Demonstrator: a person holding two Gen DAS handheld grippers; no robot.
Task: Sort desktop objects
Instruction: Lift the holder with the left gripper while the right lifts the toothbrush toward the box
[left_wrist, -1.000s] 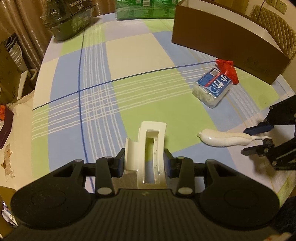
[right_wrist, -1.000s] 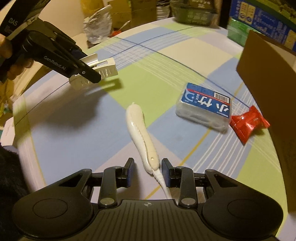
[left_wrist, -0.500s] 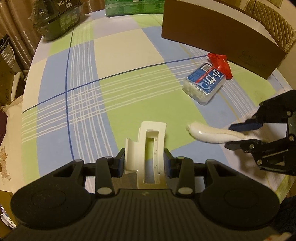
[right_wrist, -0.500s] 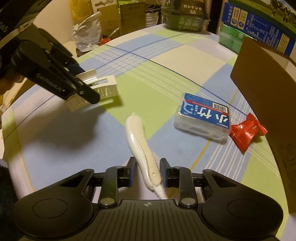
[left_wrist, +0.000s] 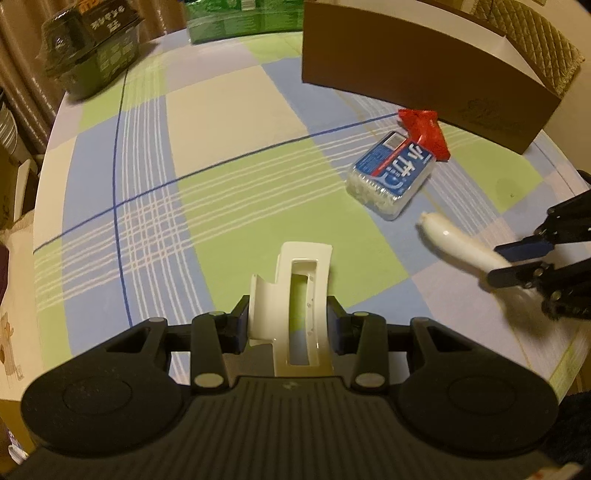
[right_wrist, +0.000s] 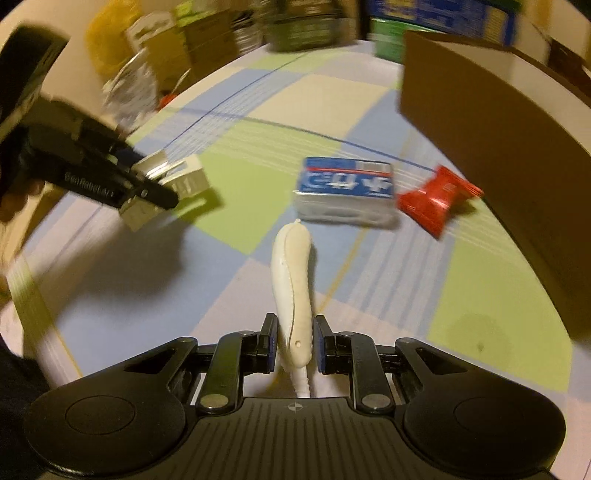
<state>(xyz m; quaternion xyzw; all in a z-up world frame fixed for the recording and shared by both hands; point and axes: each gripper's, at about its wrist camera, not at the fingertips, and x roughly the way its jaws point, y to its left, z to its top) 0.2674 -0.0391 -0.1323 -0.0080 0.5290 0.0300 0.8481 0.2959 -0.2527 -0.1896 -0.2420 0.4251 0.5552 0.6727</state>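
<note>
My left gripper (left_wrist: 288, 321) is shut on a white hair claw clip (left_wrist: 301, 291) and holds it above the checked tablecloth; it shows at left in the right wrist view (right_wrist: 147, 188). My right gripper (right_wrist: 294, 341) is shut on a long white handle-shaped object (right_wrist: 293, 273), lifted off the cloth; it shows at right in the left wrist view (left_wrist: 461, 247). A blue-topped box of cotton swabs (left_wrist: 393, 177) lies beside a red wrapper (left_wrist: 426, 131), also in the right wrist view (right_wrist: 347, 192) (right_wrist: 436, 199).
A brown cardboard box (left_wrist: 424, 70) stands at the back right, close behind the red wrapper. A dark package (left_wrist: 92, 51) and a green box (left_wrist: 240, 18) sit at the table's far edge. The round table's edge (left_wrist: 44, 162) curves at left.
My right gripper closed on the white handle-shaped object and lifted it, swinging it toward the swab box. The left gripper kept holding the clip and drifted a little.
</note>
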